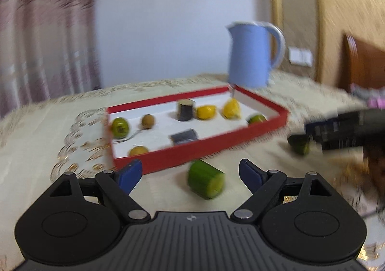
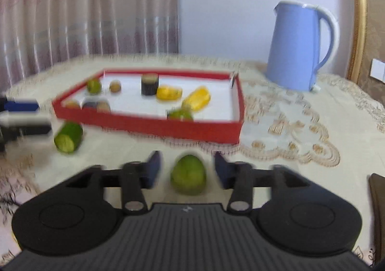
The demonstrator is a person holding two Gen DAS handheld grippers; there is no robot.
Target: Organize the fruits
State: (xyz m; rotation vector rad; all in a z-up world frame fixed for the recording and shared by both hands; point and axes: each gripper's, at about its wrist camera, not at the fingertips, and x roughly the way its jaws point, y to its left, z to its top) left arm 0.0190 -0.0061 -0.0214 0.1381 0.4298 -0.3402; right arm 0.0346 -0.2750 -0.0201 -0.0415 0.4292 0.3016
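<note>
A red-walled tray with a white floor holds several fruit pieces: yellow, green, brown and dark ones. My left gripper is open, and a green cucumber chunk lies on the cloth between its blue fingertips, in front of the tray. My right gripper is open around a green fruit piece that rests on the cloth. The same piece shows in the left wrist view under the right gripper.
A blue kettle stands behind the tray's right end. The table has a beige embroidered cloth. Curtains hang at the back left. A wooden chair stands at the right.
</note>
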